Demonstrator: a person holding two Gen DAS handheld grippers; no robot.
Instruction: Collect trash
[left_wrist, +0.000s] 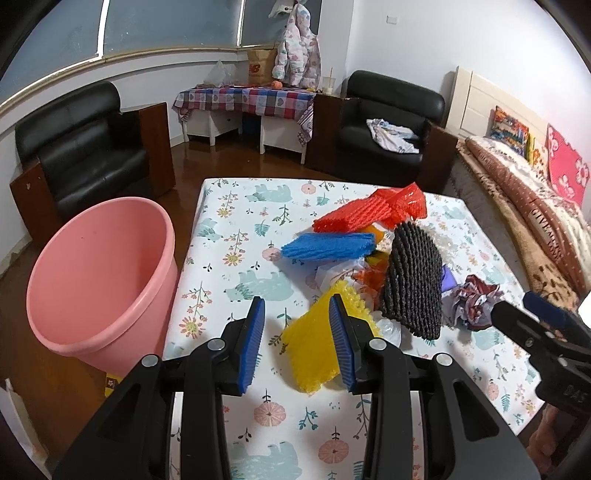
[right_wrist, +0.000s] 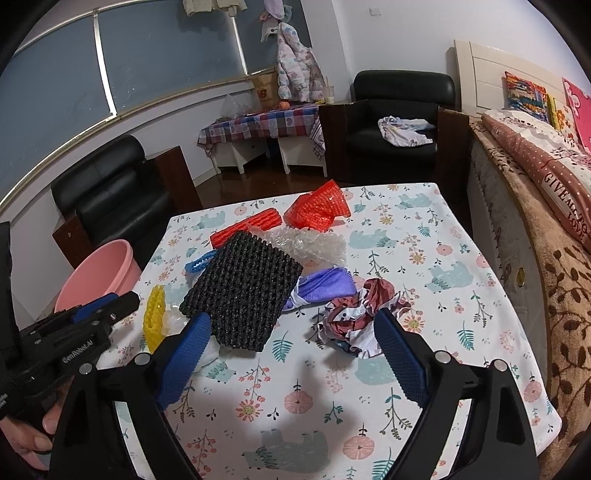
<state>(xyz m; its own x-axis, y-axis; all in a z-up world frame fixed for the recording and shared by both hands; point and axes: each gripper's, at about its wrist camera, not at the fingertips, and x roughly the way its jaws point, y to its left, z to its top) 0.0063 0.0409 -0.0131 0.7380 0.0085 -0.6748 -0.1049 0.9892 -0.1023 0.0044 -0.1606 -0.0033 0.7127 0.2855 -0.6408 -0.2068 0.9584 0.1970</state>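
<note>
A pile of trash lies on the flowered table (left_wrist: 236, 280): yellow foam net (left_wrist: 314, 350), blue foam net (left_wrist: 328, 245), red foam net (left_wrist: 354, 214), black foam net (left_wrist: 413, 284) and a crumpled red-and-white wrapper (left_wrist: 476, 301). My left gripper (left_wrist: 297, 336) is open, its right finger over the yellow net's edge. My right gripper (right_wrist: 291, 343) is open above the table, with the crumpled wrapper (right_wrist: 358, 317) just ahead of its right finger and the black net (right_wrist: 243, 291) ahead of its left finger. A pink bucket (left_wrist: 99, 277) stands on the floor left of the table.
Clear bubble wrap (right_wrist: 310, 242), a purple wrapper (right_wrist: 325, 286) and a red mesh piece (right_wrist: 319, 208) also lie in the pile. Black armchairs (left_wrist: 81, 147) stand behind the table, and a bed (right_wrist: 546, 206) runs along the right side.
</note>
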